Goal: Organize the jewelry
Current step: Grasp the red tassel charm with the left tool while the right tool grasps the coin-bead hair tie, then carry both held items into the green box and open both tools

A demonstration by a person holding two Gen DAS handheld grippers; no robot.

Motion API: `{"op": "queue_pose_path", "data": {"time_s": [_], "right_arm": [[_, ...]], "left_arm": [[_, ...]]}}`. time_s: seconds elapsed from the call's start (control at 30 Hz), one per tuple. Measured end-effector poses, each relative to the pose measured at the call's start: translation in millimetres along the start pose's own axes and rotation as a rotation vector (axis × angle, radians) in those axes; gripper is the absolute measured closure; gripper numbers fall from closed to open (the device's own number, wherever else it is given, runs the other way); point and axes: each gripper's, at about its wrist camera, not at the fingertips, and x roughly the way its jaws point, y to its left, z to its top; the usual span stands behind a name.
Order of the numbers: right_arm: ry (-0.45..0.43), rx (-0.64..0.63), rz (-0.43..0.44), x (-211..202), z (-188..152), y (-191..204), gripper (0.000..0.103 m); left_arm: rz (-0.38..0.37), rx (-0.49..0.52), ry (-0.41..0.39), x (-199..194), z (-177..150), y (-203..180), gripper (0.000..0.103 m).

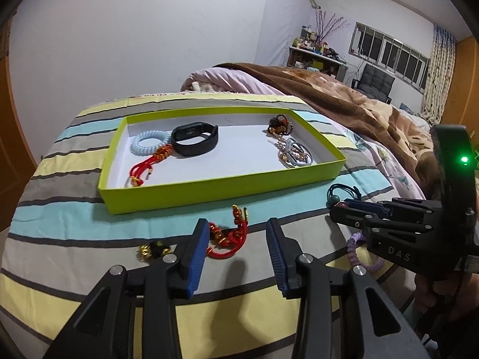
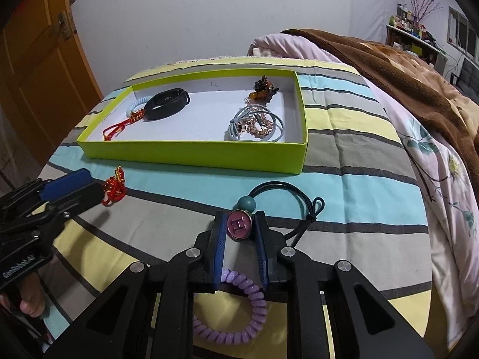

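A green tray [image 1: 209, 193] [image 2: 191, 155] on the striped bed holds a black band [image 1: 194, 139], a pale blue coil tie [image 1: 148, 142], a red knotted cord [image 1: 146, 167], grey hair ties [image 1: 296, 154] and a beaded piece [image 1: 280, 124]. My left gripper [image 1: 238, 234] is open, with a red knotted bracelet [image 1: 229, 236] [image 2: 115, 188] on the bed between its fingers. My right gripper [image 2: 239, 224] [image 1: 341, 206] is shut on the pink "H" button [image 2: 239, 225] of a dark hair tie [image 2: 287, 188]. A purple coil tie [image 2: 236, 311] [image 1: 359, 254] lies under it.
A small gold and black piece [image 1: 152, 251] lies left of the left gripper. A brown blanket [image 1: 344, 95] and pink quilt [image 2: 434, 179] lie to the right. A wooden door [image 2: 42, 68] stands at the left. Shelves and a window are far back.
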Motion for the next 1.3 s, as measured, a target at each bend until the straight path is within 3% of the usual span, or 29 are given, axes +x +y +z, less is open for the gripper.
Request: {"op": "queue_pose_path", "data": {"time_s": [0.27,0.4,0.67,1.3], "right_arm": [[-0.032,0.022,0.037,-11.2,-0.1,-6.9,0.084],[-0.042,0.033,0.047,-14.6,-0.3,-11.1,0.084],[-0.049,0.042,0.071,-17.4,-1.7,-14.6,0.084],[-0.18,0.016,0.068,-84.9,-6.2,1.9,0.084]], "left_arm": [[0.008,0.009,0.063,20.8,6.2,-7.5,0.063],[0.027,0.049,0.083,25.2,5.5,-16.6,0.084],[0.069,0.033,0.128,32.3,3.9,-12.6,0.093],[0.034,-0.022,-0.102,-65.8,11.8,-8.6,0.094]]}}
